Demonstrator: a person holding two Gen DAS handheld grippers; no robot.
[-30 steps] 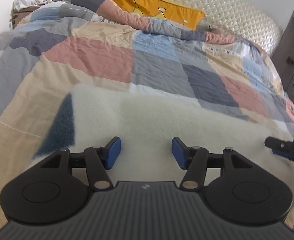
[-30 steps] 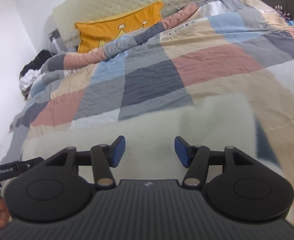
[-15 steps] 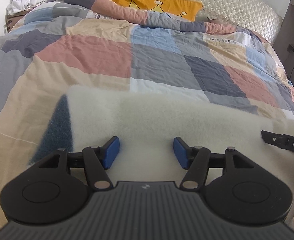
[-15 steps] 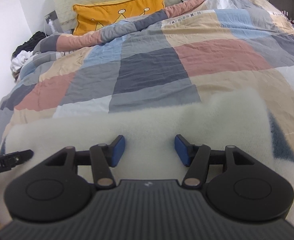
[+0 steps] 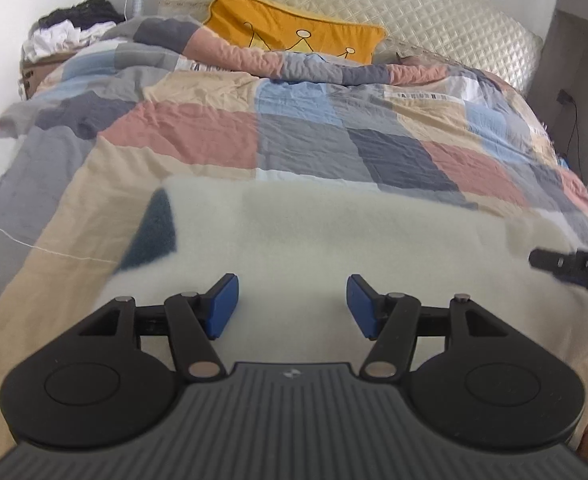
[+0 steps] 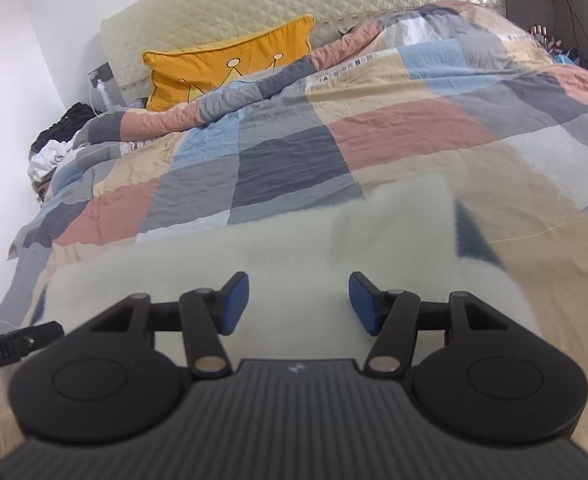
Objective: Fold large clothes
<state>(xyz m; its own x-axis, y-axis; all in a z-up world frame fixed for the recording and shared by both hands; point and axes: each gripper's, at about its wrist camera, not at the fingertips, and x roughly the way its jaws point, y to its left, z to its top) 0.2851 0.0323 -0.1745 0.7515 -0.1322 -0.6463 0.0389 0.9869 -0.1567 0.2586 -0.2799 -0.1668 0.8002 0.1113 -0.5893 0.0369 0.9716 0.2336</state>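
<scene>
In the left wrist view, a pile of dark and white clothes (image 5: 68,32) sits at about ten o'clock beside the bed. The patchwork duvet (image 5: 294,136) covers the bed from nine o'clock across to three, with a yellow crown-print cushion (image 5: 294,34) at twelve o'clock leaning on the quilted cream headboard (image 5: 433,20). The cream fleece garment (image 5: 333,248) lies flat on the duvet through the centre of the view, a dark blue patch (image 5: 152,236) showing at its eight o'clock edge. The left hand-held gripper (image 5: 292,306) hovers over the fleece at six o'clock, its blue pads well apart with only the fabric's surface seen between them, nothing pinched. The tip of the other tool pokes in at three o'clock.

In the right wrist view, the same fleece garment (image 6: 294,248) spreads from eight o'clock to four, its dark blue patch (image 6: 471,236) now at three o'clock. The right hand-held gripper (image 6: 298,304) sits above it at six o'clock, jaws spread moderately wide and gripping nothing. The cushion (image 6: 230,64) rests at eleven o'clock.
</scene>
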